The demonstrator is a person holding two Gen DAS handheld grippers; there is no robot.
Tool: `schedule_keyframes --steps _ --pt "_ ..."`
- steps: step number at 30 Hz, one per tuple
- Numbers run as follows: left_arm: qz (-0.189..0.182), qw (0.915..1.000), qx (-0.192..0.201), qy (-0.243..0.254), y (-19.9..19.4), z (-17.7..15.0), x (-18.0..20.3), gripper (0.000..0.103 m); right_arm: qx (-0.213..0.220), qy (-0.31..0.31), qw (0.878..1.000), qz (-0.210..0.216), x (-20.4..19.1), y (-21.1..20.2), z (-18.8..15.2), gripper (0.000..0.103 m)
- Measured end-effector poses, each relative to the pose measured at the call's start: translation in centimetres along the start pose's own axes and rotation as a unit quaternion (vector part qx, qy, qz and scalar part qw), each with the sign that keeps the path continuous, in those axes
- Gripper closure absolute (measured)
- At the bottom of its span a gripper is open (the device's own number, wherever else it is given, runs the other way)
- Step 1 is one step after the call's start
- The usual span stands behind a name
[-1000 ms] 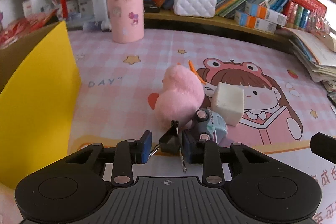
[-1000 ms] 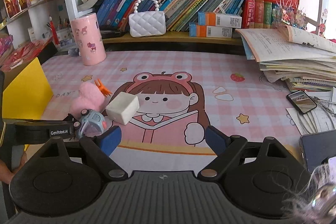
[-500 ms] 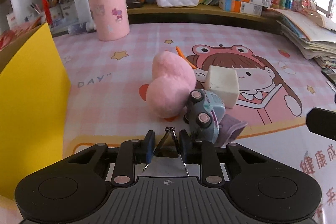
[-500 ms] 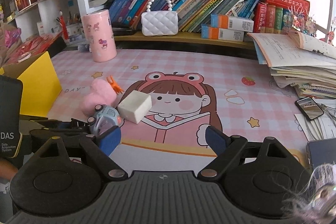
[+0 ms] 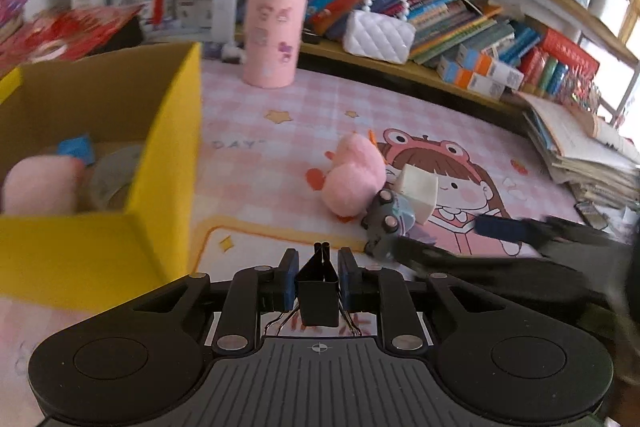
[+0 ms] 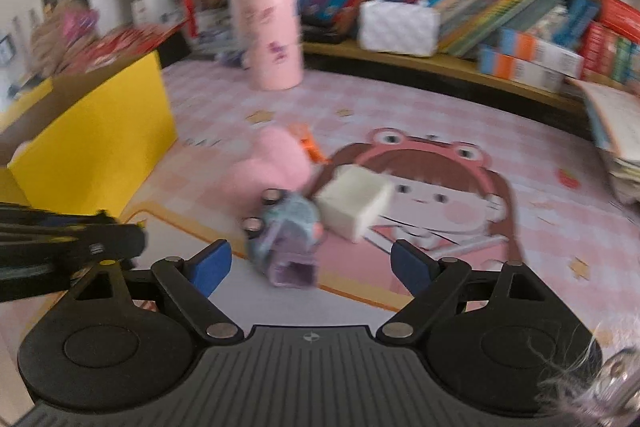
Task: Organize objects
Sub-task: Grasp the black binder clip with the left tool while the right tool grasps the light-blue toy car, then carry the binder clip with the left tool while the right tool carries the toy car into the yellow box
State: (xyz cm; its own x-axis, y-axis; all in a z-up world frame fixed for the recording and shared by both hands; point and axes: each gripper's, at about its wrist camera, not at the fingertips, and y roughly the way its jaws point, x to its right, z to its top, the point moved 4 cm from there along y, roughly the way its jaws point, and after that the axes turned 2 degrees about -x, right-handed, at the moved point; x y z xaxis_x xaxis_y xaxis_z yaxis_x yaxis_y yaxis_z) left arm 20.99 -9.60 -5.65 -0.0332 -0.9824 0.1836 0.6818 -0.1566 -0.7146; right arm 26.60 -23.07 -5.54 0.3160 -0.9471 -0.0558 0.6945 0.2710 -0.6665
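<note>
Left tool [image 5: 318,277] clamped on binder clip [image 5: 318,293], right tool [image 6: 306,265] apart: thin clip may slip short of the yellow box [image 5: 160,155].

Left gripper [image 5: 318,277] clamped (tilted down), right gripper [image 6: 306,265] wide apart

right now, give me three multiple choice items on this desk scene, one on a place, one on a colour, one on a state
1. Where does the yellow box stand relative to the pink plush in the left wrist view?
A. To its left
B. To its right
C. On top of it

2. What colour is the binder clip?
A. Red
B. Black
C. White

3. What state is the right gripper in?
A. Shut on the toy car
B. Shut on nothing
C. Open

Answers: 1 A, the box fills the left side while the plush lies mid-mat. 2 B, the clip pinched in the left gripper is black. 3 C, its blue pads stand wide apart, the toy car lying untouched ahead.
</note>
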Motion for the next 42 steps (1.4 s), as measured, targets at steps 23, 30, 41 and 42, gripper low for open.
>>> schedule_keyframes --steps 23,30,41,42 --pt "-0.015 0.9987 0.038 -0.030 -4.9 -1.3 -3.6 0.084 0.001 0.023 1.000 0.002 -2.7 -1.2 0.4 0.056" --pt "-0.035 0.9975 0.050 -0.034 -6.7 -2.1 -5.4 0.084 0.007 0.046 0.999 0.011 -6.0 -6.3 -0.7 0.056" --pt "-0.025 0.9952 0.060 -0.074 -11.0 -4.5 -11.7 0.084 -0.001 -0.019 0.999 0.031 -14.9 -8.5 -3.0 0.056" --pt "-0.022 0.9950 0.061 -0.076 -11.5 -4.7 -12.3 0.084 -0.001 -0.023 0.999 0.032 -15.7 -8.6 -3.2 0.056"
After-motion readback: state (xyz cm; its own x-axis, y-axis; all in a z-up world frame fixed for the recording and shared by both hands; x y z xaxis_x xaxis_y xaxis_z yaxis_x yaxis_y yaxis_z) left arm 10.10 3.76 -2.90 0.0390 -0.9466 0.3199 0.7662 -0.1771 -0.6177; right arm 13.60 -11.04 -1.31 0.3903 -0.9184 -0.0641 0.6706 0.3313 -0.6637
